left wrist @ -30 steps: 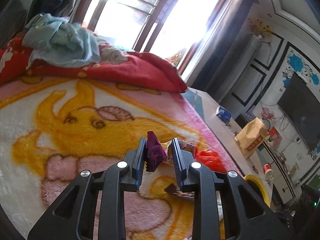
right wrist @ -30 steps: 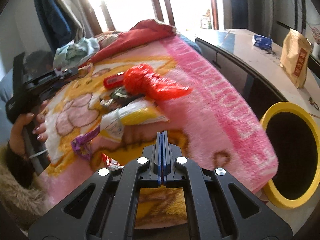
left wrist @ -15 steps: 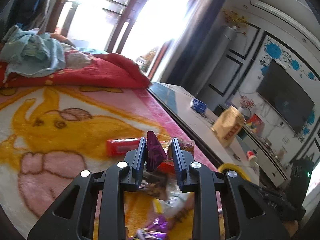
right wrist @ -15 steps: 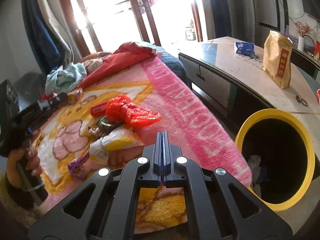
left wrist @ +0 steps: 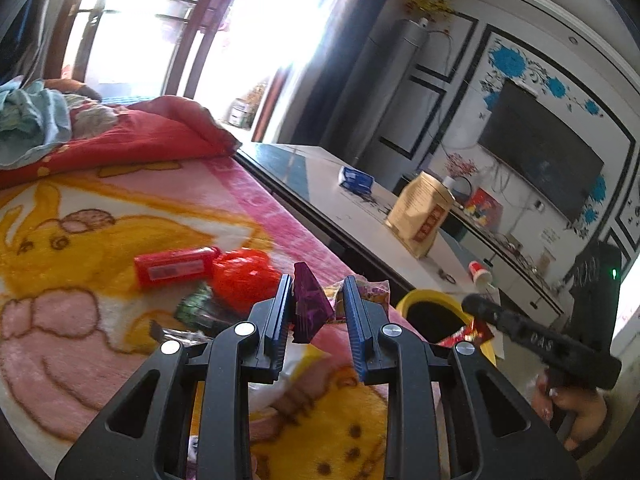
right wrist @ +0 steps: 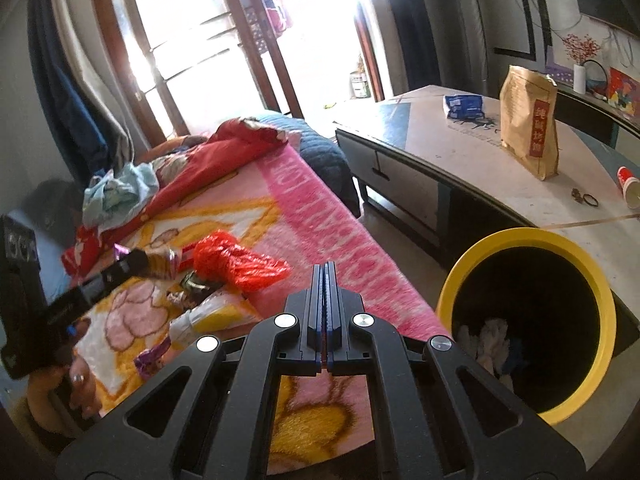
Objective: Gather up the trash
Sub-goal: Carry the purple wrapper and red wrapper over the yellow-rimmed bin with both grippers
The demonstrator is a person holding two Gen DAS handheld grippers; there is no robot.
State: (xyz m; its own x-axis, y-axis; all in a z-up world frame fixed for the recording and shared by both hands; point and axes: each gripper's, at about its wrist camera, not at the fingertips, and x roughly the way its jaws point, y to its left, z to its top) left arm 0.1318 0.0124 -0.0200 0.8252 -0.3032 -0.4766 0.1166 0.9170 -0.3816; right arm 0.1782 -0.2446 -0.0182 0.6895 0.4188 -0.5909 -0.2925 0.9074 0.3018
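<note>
My left gripper [left wrist: 316,312] holds a dark purple wrapper [left wrist: 309,306] between its blue pads, above the pink blanket [left wrist: 100,216]. Trash lies below on the blanket: a red packet [left wrist: 174,267], a red plastic bag [left wrist: 244,278], dark wrappers [left wrist: 196,312]. The yellow bin [left wrist: 430,308] stands past the blanket edge. My right gripper [right wrist: 325,312] is shut with nothing visible between its pads, beside the yellow bin [right wrist: 528,344], which holds some white trash. In the right wrist view I see the red bag [right wrist: 236,264], a white-yellow packet [right wrist: 212,318] and a purple wrapper [right wrist: 154,356].
A low table [right wrist: 460,160] stands behind the bin with a brown paper bag [right wrist: 528,128], a blue packet [right wrist: 464,106] and a red cup [right wrist: 630,186]. Red bedding and clothes [left wrist: 80,136] lie at the far end. A TV [left wrist: 540,160] hangs on the wall.
My left gripper has swung right with the purple wrapper, bringing the trash pile and bin into view. My right gripper has moved toward the bin, staying shut.
</note>
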